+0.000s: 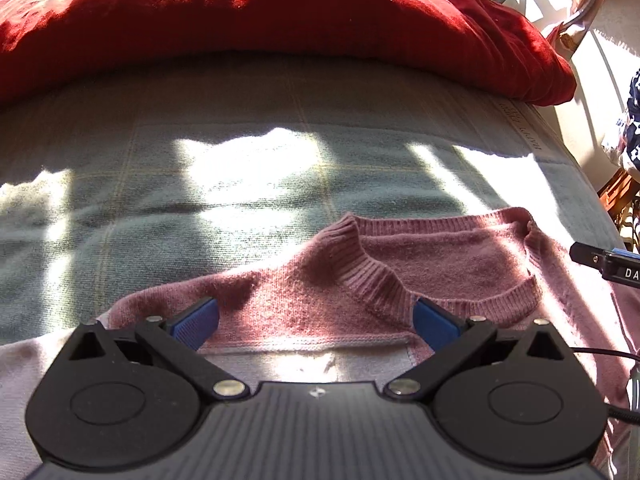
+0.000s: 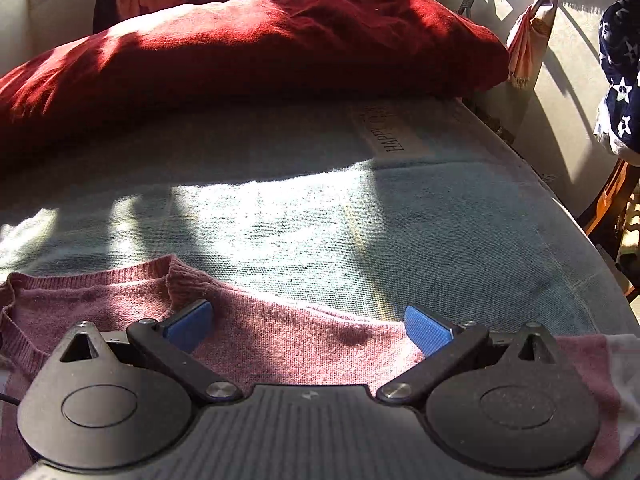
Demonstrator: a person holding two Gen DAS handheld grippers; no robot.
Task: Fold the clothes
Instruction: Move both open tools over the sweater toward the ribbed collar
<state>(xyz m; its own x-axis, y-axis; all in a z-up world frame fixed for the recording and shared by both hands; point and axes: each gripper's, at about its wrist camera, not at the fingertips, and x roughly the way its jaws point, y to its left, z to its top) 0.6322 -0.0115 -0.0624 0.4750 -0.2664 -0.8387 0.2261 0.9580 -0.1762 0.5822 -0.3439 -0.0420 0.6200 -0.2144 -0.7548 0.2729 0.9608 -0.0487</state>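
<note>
Two grippers, left (image 1: 316,320) and right (image 2: 308,326), jaws apart over pink sweater (image 1: 440,264) on blanket (image 1: 240,200).

A sweater (image 1: 420,276) lies on the blanket (image 1: 240,184), a pillow (image 1: 280,28) behind it.

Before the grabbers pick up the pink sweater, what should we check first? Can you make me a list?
1. Left gripper open: ok, blue pads wide apart.
2. Right gripper open: ok, pads wide apart too.
3. Sweater lying flat: mostly ok; the collar stands up a bit and there are small wrinkles.
4. Each gripper over a shoulder, one on each side of the collar: ok.
5. Room on the blanket to fold: ok, bare up to the red pillow.
6. Sleeves and bottom hem spread out: cannot tell, they are out of view.
</note>
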